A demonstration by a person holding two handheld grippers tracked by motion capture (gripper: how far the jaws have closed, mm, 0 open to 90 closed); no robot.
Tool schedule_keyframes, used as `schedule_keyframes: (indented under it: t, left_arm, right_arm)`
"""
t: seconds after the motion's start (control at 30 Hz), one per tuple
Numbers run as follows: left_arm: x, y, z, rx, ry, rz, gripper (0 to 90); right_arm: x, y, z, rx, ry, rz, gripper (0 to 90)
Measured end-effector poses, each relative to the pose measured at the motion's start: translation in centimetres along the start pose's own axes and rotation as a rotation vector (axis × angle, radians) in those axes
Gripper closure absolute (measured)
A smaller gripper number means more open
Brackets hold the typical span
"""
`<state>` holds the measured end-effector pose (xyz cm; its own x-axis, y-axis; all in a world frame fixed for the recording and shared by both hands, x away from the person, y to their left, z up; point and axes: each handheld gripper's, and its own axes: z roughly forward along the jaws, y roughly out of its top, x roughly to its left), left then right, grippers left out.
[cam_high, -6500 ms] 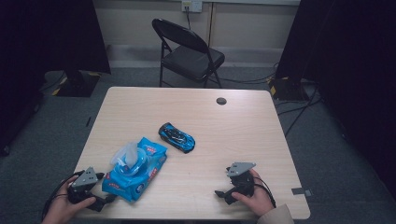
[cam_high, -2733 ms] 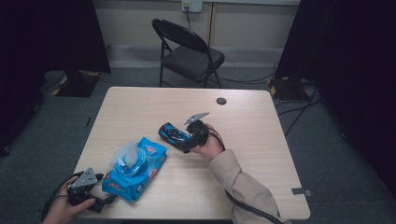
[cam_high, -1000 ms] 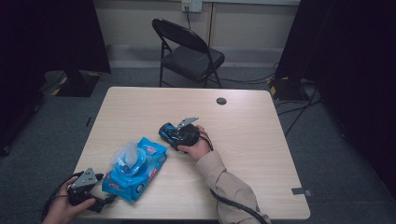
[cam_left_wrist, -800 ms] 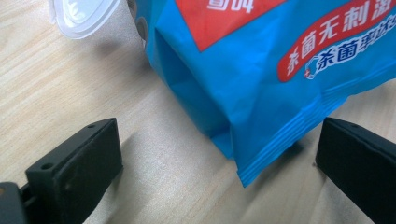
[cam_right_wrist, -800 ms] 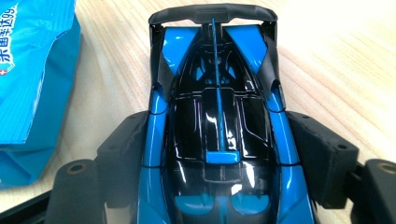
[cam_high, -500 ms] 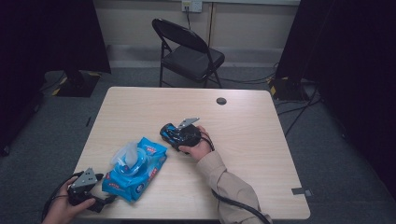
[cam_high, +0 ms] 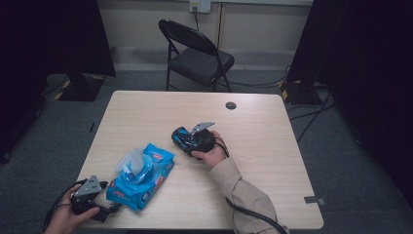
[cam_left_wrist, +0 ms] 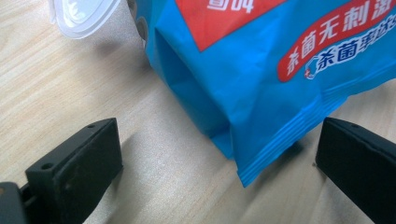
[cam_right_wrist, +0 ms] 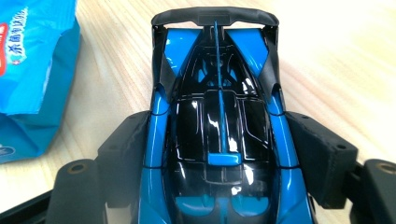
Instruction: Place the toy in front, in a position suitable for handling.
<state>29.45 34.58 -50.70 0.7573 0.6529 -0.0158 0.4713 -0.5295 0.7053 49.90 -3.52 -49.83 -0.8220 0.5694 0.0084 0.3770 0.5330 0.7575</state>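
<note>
A blue and black toy car stands near the middle of the wooden table. My right gripper is shut on it. In the right gripper view the car lies lengthwise between the jaws, its rear wing pointing away, and my right gripper presses both flanks. A blue pack of wet wipes with its clear lid up lies at the front left. My left gripper rests at the pack's near end. In its own view my left gripper is open, and a corner of the pack reaches between the jaws without touching them.
A black folding chair stands behind the table. A round dark cable hole sits near the far edge. Cables run over the floor at right. The wipes pack lies just left of the car.
The right hand came from the table's front edge to the car and took hold of it. In the last second it barely shifted. The left hand has stayed put.
</note>
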Motion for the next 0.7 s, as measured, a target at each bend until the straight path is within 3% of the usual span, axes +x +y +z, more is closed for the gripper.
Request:
schedule_keyframes:
  t: [0.37, 0.7]
  left_arm:
    - [0.0, 0.0, 0.0, 0.0, 0.0, 0.0, 0.0]
    - [0.0, 0.0, 0.0, 0.0, 0.0, 0.0, 0.0]
  right_arm:
    - [-0.3, -0.3, -3.2, 0.01, 0.007, -0.026, 26.2]
    - [-0.3, -2.5, -7.7, 0.009, 0.014, -0.031, 26.2]
